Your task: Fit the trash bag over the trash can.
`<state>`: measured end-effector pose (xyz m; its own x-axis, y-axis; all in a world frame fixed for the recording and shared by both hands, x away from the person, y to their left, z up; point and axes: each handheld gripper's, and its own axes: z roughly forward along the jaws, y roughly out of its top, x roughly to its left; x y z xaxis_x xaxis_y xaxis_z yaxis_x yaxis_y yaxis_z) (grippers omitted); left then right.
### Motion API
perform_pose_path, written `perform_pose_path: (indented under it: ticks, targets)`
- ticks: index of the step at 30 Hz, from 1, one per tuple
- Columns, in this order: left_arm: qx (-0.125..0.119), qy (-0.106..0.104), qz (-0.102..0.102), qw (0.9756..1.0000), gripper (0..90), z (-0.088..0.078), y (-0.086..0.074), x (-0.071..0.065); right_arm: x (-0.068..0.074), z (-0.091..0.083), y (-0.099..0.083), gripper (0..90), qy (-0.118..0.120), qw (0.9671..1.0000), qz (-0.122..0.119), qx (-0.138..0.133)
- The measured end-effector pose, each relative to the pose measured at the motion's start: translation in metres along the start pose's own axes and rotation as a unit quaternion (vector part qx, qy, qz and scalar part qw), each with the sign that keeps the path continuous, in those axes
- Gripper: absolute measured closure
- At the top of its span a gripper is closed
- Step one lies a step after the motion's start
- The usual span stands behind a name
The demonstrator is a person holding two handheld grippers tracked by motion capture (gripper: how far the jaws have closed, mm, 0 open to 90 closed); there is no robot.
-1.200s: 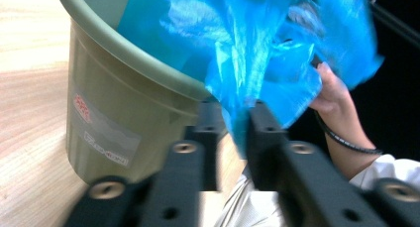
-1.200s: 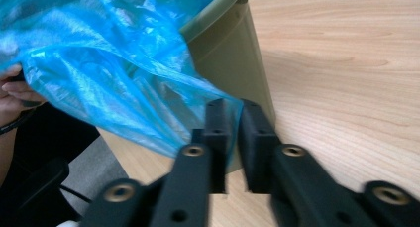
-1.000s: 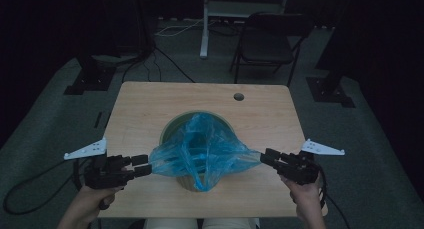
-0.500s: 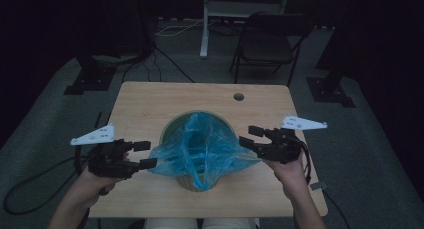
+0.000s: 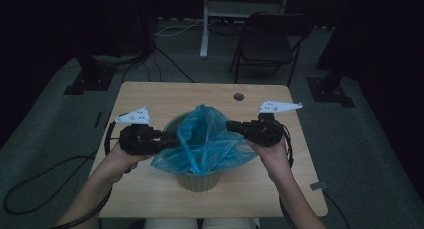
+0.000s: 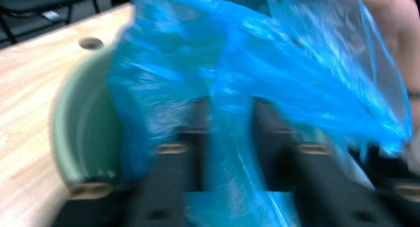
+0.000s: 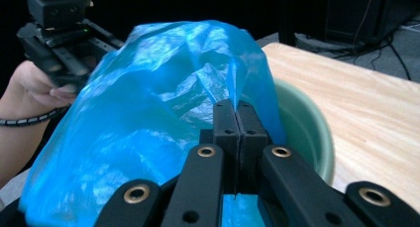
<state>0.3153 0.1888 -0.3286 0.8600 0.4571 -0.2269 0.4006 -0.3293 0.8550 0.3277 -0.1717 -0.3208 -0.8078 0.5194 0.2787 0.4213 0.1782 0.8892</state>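
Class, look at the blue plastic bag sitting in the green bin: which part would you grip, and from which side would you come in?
Grip the blue plastic bag by its loose upper edge, coming in level from either side of the green bin. The film stands up above the rim in thin folds that flat jaws can pinch, as the right hand-held gripper does now.

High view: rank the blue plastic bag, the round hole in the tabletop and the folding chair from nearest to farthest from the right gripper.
1. Blue plastic bag: pinched at the tips of the right gripper, just to its left over the green bucket.
2. Round hole: in the tabletop, a little beyond the gripper.
3. Folding chair: on the floor past the table's far edge.
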Motion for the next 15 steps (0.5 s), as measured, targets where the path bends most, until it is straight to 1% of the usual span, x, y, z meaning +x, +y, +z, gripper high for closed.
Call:
perform_pose_path:
  ticks: [1, 2, 3, 4, 5, 6, 7, 8, 9, 10, 11, 12, 13, 14, 15]
  targets:
    - [-0.010, -0.004, -0.007, 0.9999, 88.8, -0.002, 0.002, 0.003, -0.001, 0.000, 0.003, 89.8, 0.001, 1.0000, 0.002, 0.000]
    - [-0.020, -0.004, -0.011, 0.9997, 90.0, -0.004, 0.004, 0.005, -0.003, -0.001, 0.005, 89.7, 0.002, 1.0000, 0.004, -0.001]
    - [-0.030, -0.001, -0.010, 0.9995, 90.0, -0.008, 0.006, 0.006, -0.003, -0.002, 0.008, 89.6, -0.001, 1.0000, 0.003, -0.003]
    - [-0.030, -0.001, -0.010, 0.9995, 90.0, -0.008, 0.006, 0.006, -0.003, -0.002, 0.008, 89.6, -0.001, 1.0000, 0.003, -0.003]
    - [-0.038, -0.001, -0.013, 0.9992, 90.0, -0.011, 0.007, 0.007, -0.005, -0.004, 0.011, 87.2, -0.001, 1.0000, 0.003, -0.005]
    - [-0.046, 0.004, -0.014, 0.9988, 90.0, -0.014, 0.008, 0.007, -0.007, -0.006, 0.013, 87.4, 0.003, 0.9999, 0.008, -0.011]
    - [-0.050, 0.006, -0.013, 0.9986, 90.0, -0.016, 0.009, 0.007, -0.011, -0.011, 0.017, 87.8, -0.015, 0.9997, 0.006, -0.017]
    - [-0.055, 0.010, -0.015, 0.9983, 90.0, -0.019, 0.008, 0.009, -0.011, -0.011, 0.017, 87.8, -0.015, 0.9997, 0.006, -0.017]
    - [-0.057, 0.013, -0.018, 0.9981, 90.0, -0.021, 0.007, 0.010, -0.015, -0.013, 0.019, 89.9, -0.024, 0.9995, 0.009, -0.020]
    - [-0.061, 0.015, -0.023, 0.9978, 90.0, -0.024, 0.005, 0.012, -0.024, -0.016, 0.020, 89.9, -0.037, 0.9987, 0.020, -0.028]
    - [-0.062, 0.018, -0.026, 0.9976, 90.0, -0.025, 0.003, 0.014, -0.024, -0.016, 0.020, 89.9, -0.037, 0.9987, 0.020, -0.028]
    - [-0.063, 0.018, -0.032, 0.9973, 90.0, -0.027, 0.001, 0.017, -0.028, -0.016, 0.020, 89.9, -0.038, 0.9986, 0.026, -0.027]
    - [-0.064, 0.023, -0.038, 0.9969, 90.0, -0.028, -0.001, 0.020, -0.033, -0.016, 0.020, 89.9, -0.041, 0.9983, 0.032, -0.027]
    - [-0.063, 0.036, -0.044, 0.9964, 90.0, -0.028, -0.003, 0.023, -0.046, -0.014, 0.020, 89.9, -0.051, 0.9972, 0.050, -0.023]
    - [-0.063, 0.034, -0.050, 0.9962, 90.0, -0.028, -0.004, 0.026, -0.051, -0.013, 0.020, 89.9, -0.051, 0.9968, 0.056, -0.023]
